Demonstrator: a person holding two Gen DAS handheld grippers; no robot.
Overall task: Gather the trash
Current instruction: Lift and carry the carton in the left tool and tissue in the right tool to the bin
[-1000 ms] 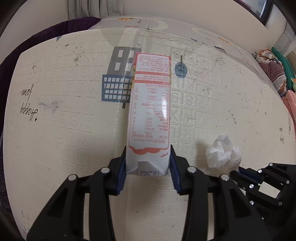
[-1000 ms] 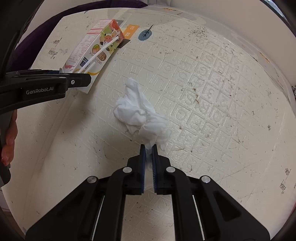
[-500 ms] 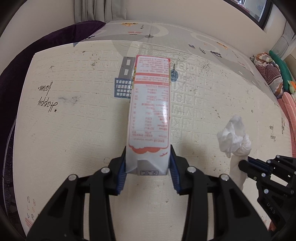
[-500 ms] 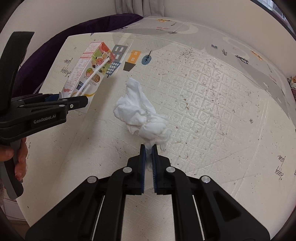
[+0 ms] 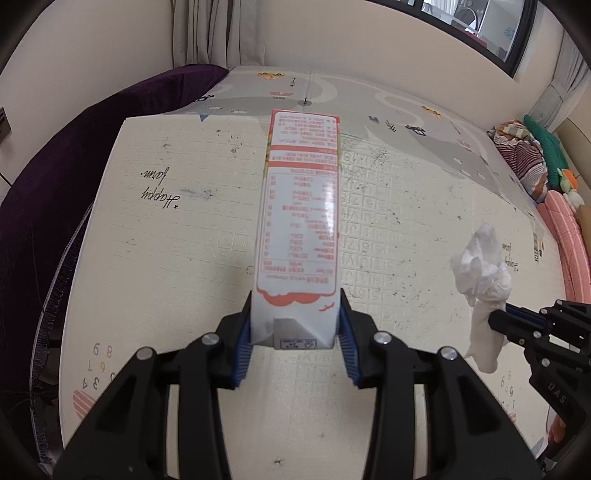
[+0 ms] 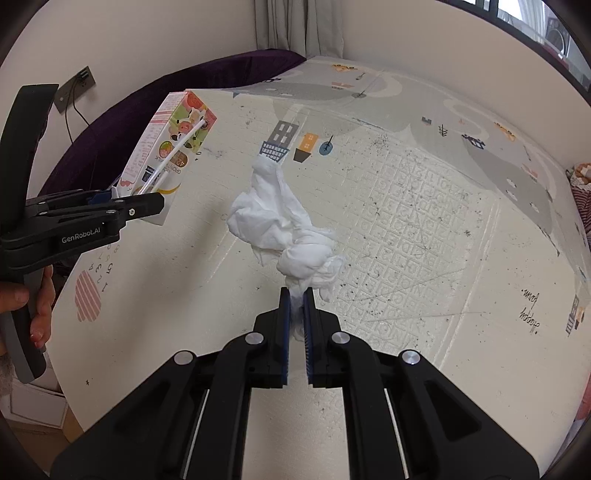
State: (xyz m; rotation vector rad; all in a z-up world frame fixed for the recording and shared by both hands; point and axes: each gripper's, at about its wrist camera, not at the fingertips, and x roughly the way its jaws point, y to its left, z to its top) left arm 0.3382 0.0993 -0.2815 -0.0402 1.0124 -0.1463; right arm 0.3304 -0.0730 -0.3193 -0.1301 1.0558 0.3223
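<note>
Left hand-held gripper [image 5: 295, 328] clamps the milk carton [image 5: 301, 221] by its base; right hand-held gripper [image 6: 295, 306] pinches the crumpled tissue [image 6: 284, 229], both clear of the play mat [image 6: 424, 221], likely for binning.

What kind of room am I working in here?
Probably a home playroom or living room: a cream foam play mat printed with letters and houses, grey curtains, and striped cushions with soft toys by the wall.

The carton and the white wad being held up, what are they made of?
Carton: looks like coated paperboard, its printed face glossy with a glare patch and folded seams at the end. White wad: seems soft tissue or thin paper, matte, crumpled and drooping; cloth cannot be ruled out.
</note>
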